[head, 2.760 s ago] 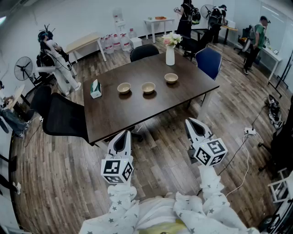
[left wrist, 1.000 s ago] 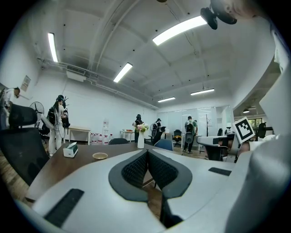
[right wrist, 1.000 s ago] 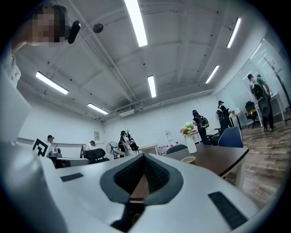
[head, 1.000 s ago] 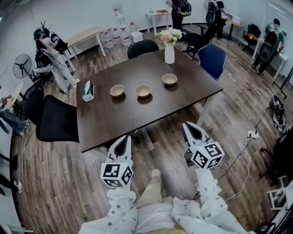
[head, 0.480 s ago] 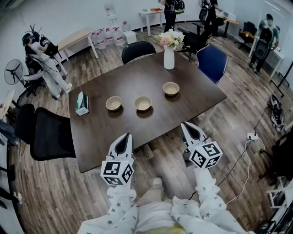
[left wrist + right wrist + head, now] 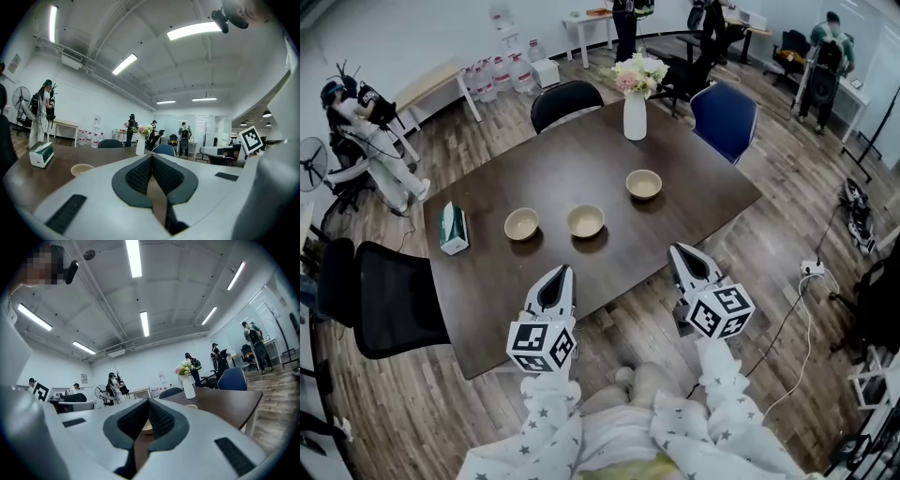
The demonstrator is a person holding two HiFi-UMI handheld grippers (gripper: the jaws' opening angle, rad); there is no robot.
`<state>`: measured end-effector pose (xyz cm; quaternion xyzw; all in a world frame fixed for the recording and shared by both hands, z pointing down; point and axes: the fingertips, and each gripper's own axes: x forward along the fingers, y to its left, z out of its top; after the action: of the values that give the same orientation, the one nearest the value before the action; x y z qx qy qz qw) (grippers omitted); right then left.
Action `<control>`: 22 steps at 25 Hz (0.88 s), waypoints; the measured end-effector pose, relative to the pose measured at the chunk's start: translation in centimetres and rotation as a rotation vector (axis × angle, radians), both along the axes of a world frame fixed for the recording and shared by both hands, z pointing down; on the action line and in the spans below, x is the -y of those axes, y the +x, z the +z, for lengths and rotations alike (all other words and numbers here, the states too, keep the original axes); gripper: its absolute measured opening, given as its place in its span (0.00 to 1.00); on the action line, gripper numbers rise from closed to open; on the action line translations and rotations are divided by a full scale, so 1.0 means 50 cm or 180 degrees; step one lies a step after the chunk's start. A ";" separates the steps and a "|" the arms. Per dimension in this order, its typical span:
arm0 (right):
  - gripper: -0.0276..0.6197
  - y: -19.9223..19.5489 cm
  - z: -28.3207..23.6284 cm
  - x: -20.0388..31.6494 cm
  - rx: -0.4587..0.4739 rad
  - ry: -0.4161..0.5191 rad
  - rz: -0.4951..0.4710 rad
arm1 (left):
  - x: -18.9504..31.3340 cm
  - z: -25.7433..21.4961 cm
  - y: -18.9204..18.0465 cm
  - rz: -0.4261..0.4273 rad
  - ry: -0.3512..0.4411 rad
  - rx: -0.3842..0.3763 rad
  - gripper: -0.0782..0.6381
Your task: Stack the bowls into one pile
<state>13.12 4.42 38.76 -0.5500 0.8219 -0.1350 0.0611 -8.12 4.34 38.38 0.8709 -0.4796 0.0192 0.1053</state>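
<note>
Bowls: three, tan, upright, empty, not yet stacked, set in a row along the middle of the table (image 6: 534, 281), parallel to its near long edge and well apart from each other: left bowl (image 6: 521, 223), middle bowl (image 6: 585, 220), right bowl (image 6: 643, 184), the last one sitting nearer the far right corner. Tissue box (image 6: 452, 228) lies by the left short edge and a white vase (image 6: 635, 114) with flowers stands by the far edge, behind the right bowl. Left gripper (image 6: 561, 274) hovers over the near edge and right gripper (image 6: 680, 253) just off it; neither touches a bowl. In both gripper views the pads meet at the tip with nothing between them, so both claws are closed and empty. The right gripper view lines up roughly on the middle bowl, while the left gripper view has the left bowl off to its left side. Judgement: task at the approach stage, no pick made. Risks: claws must open before reaching a rim, or a closed tip will shove a bowl across the smooth top; a pinch on a thin rim may slip or tip the bowl; a reach for the right bowl could clip the vase; an off-centre drop may leave the pile crooked.
</note>
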 end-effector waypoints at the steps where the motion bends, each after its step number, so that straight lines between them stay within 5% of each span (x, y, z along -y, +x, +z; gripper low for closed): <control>1: 0.08 0.003 0.002 0.005 -0.0006 -0.0010 0.0017 | 0.007 0.002 0.003 0.0017 -0.0009 -0.0007 0.14; 11: 0.08 0.036 0.018 0.089 0.0058 -0.0081 0.0104 | 0.094 0.019 0.036 0.0079 -0.0083 -0.0070 0.14; 22: 0.08 0.087 0.041 0.304 0.0120 -0.0167 0.0033 | 0.291 0.030 0.086 -0.0002 -0.0116 -0.0079 0.15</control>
<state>17.47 -10.79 40.80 -0.5530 0.8139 -0.1665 0.0628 -3.80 -10.21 39.87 0.8689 -0.4781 0.0172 0.1272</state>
